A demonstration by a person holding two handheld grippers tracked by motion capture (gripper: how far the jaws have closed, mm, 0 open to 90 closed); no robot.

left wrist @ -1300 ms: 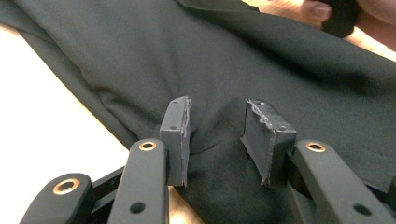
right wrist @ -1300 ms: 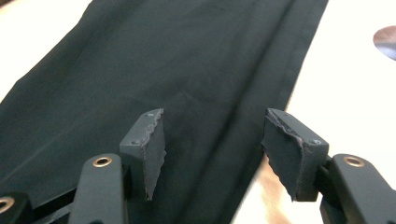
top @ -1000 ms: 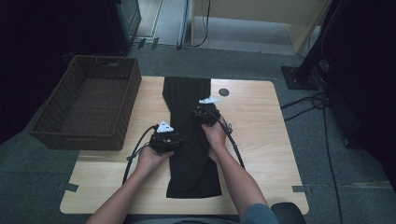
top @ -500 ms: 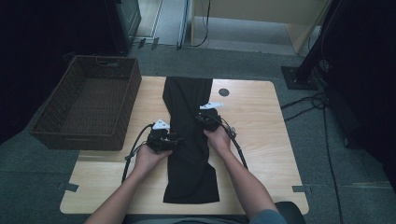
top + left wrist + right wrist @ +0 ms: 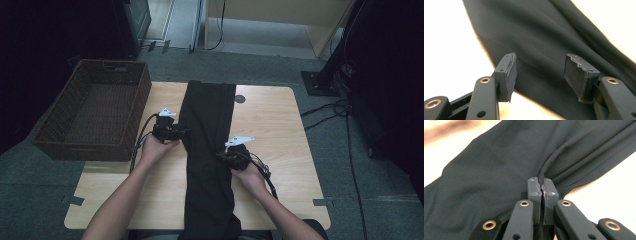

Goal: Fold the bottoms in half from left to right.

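A long black garment [image 5: 210,115] lies lengthwise down the middle of the wooden table [image 5: 272,125]. My left gripper [image 5: 185,134] sits at the garment's left edge. Its jaws have just been opening, and they stand apart [image 5: 540,67] over the dark cloth [image 5: 534,32] with the pads not pressing on it. My right gripper [image 5: 221,157] is at the garment's right side, nearer the person. It is shut [image 5: 540,182] on a pinched ridge of the cloth [image 5: 499,162], and folds run away from the pads.
A dark wicker basket [image 5: 95,107] stands at the table's left edge, close to the left hand. A small dark round hole [image 5: 240,98] is in the tabletop right of the garment. Cables and a stand base lie on the floor to the right.
The right hand moved toward the person along the garment's right side and shut on a fold. The left hand shifted away from the person along the left edge, its jaws wider.
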